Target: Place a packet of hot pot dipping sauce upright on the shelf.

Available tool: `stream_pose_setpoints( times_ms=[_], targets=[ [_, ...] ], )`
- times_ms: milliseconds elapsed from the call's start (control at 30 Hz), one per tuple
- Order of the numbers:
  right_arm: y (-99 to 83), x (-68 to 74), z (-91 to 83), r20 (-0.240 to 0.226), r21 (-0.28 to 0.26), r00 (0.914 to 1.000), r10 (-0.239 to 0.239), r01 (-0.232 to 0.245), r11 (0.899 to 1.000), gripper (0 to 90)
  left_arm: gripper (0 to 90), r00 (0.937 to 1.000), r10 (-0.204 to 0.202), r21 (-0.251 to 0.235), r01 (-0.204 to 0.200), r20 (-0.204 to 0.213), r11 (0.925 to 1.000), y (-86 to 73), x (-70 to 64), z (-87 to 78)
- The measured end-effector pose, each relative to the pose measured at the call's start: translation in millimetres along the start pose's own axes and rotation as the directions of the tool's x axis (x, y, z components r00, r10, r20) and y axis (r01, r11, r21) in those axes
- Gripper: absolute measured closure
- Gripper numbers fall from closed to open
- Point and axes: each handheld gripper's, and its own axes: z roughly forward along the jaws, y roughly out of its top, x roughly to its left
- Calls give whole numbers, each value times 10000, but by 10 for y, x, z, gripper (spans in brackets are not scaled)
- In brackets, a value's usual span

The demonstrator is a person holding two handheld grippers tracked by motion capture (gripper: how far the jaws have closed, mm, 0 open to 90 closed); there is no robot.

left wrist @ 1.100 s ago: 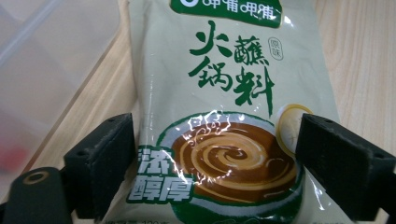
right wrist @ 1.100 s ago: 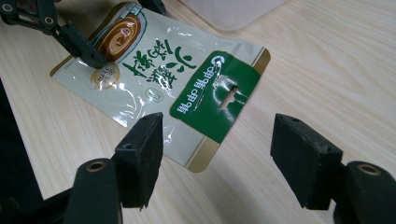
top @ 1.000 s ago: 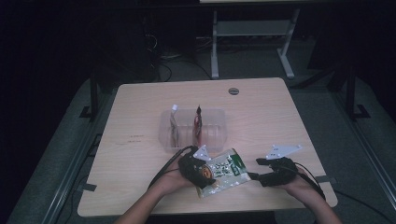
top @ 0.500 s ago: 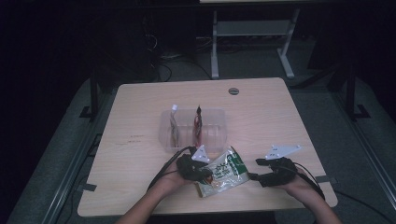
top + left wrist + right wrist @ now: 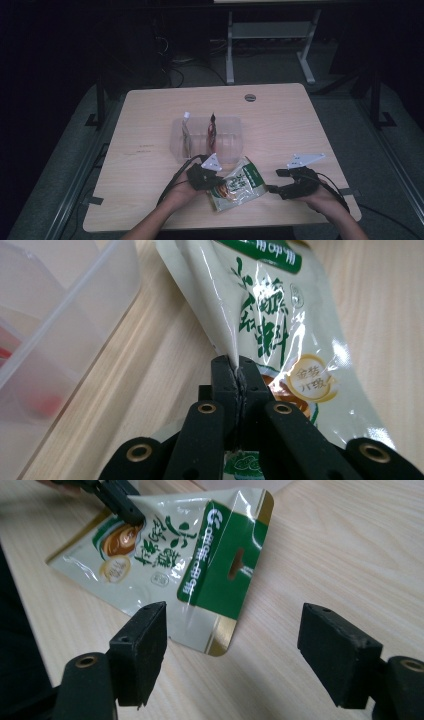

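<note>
The left gripper (image 5: 235,371) pinches the edge of a green-and-cream packet (image 5: 237,184), which lies on the table (image 5: 280,120) near its front edge, just before a clear bin (image 5: 227,131). The right gripper (image 5: 232,652) hovers beside the packet, jaws wide apart.
</note>
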Motion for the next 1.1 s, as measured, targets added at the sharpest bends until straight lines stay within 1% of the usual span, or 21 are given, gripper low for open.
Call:
stream_pose_setpoints(
  times_ms=[33,67,100,133,167,200,367,467,500,567,700,733,800,833,867,933,1033,1100],
  targets=[
    [1,-6,-13,-124,-34,9999,81,-81,10000,259,891,9999,53,4,-53,91,10000,6,2,-18],
    [3,-19,-26,-206,-150,9998,28,-31,9999,254,892,9999,100,-82,-99,136,9999,13,-1,-34],
    [6,-23,-36,-287,-213,9996,27,-33,9998,239,892,9998,40,-227,-36,169,9997,18,-10,-47],
    [8,-17,-46,-274,-229,9996,84,-91,9997,223,893,9997,42,-268,-37,220,9996,25,-14,-64],
    [8,-17,-46,-274,-229,9996,84,-91,9997,223,893,9997,42,-268,-37,220,9996,25,-14,-64],
    [10,-11,-61,-412,-306,9992,7,-19,9995,219,894,9997,53,-387,-43,245,9992,32,-18,-100],
    [26,-16,-73,-876,-576,9961,79,-130,9983,211,896,9995,142,-805,-119,277,9967,37,-18,-242],
    [55,-18,-70,-1280,-732,9916,204,-299,9969,211,896,9996,121,-1127,-93,238,9936,28,-14,-358],
    [68,-19,-67,-1398,-774,9901,155,-265,9966,210,896,9997,108,-1150,-82,225,9933,23,-8,-398],
    [102,-6,-55,-1662,-826,9859,212,-354,9960,211,897,9998,137,-1259,-119,133,9920,6,1,-471],
    [227,6,9,-1998,-922,9798,-15,-173,9956,211,897,9999,128,-1595,-111,95,9871,-22,4,-618],
    [275,-4,32,-2086,-1012,9779,-170,-43,9949,211,897,9999,103,-1676,-92,57,9858,-28,1,-653],
    [385,-22,77,-2295,-1198,9732,-166,-113,9927,212,897,9999,139,-1800,-140,-17,9836,-41,-9,-714],
    [385,-22,77,-2295,-1198,9732,-166,-113,9927,212,898,9999,139,-1800,-140,-17,9836,-41,-9,-714],
    [497,-47,149,-2697,-1381,9627,-217,-163,9903,213,897,9998,175,-1872,-184,-66,9821,-51,-13,-763],
    [577,-50,215,-2937,-1371,9554,-296,-114,9905,209,898,9999,145,-1979,-160,-92,9801,-56,-13,-796],
    [690,-15,327,-3286,-1371,9434,-439,-16,9906,207,898,9997,157,-2107,-187,-160,9774,-50,-7,-827],
    [737,21,398,-3422,-1326,9383,-494,38,9912,208,898,9998,146,-2209,-173,-139,9751,-44,-9,-840]
  ],
)
